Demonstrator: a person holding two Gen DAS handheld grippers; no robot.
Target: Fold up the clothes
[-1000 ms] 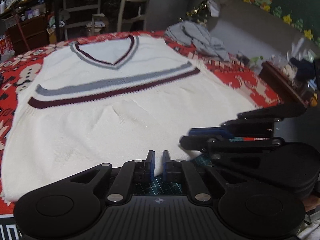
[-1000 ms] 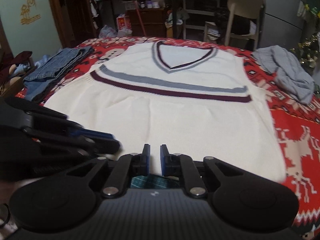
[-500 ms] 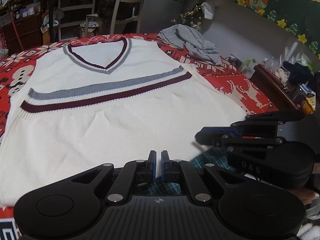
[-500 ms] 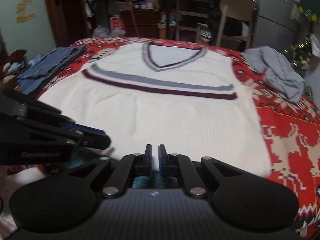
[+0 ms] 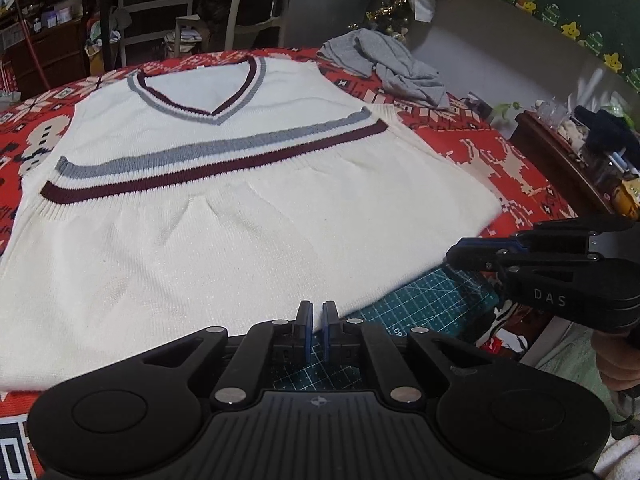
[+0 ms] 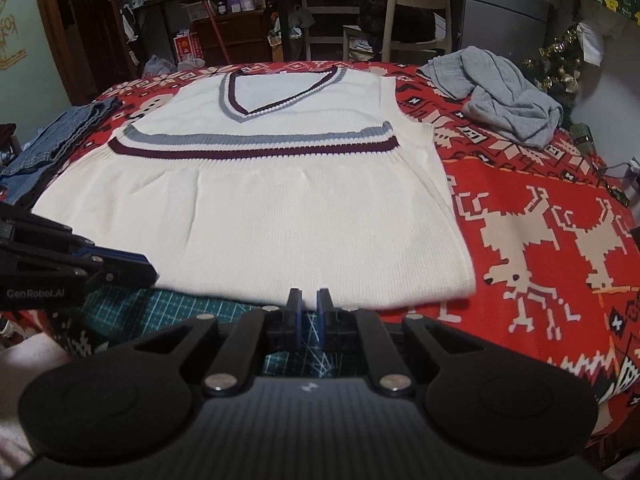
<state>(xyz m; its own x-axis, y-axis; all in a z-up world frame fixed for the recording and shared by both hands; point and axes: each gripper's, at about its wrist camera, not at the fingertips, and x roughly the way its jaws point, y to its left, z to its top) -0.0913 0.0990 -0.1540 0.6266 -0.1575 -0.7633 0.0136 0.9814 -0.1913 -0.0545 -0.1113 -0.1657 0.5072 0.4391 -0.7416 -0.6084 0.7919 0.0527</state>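
Note:
A cream sleeveless knit vest [image 5: 240, 240] [image 6: 300, 220] with a V-neck and grey and maroon stripes lies flat, front up, with its hem toward me. My left gripper [image 5: 316, 314] hovers shut at the hem's near edge, around the middle, with nothing seen between its pads. My right gripper [image 6: 308, 300] is shut too, just in front of the hem near its right corner, and holds nothing. In the left wrist view the right gripper [image 5: 452, 256] sits off the vest's right corner. The right wrist view has the left gripper [image 6: 150, 270] at the hem's left part.
A red patterned cloth [image 6: 540, 200] covers the table, with a green cutting mat [image 5: 432, 304] showing at the near edge. A crumpled grey garment [image 6: 504, 100] lies at the far right and folded jeans [image 6: 52, 144] at the far left. A chair [image 6: 416, 0] and cluttered shelves stand beyond.
My right gripper has slid to the right along the hem, away from the left gripper, and the vest's right corner has come into its view. The left gripper has barely moved. Both stay shut.

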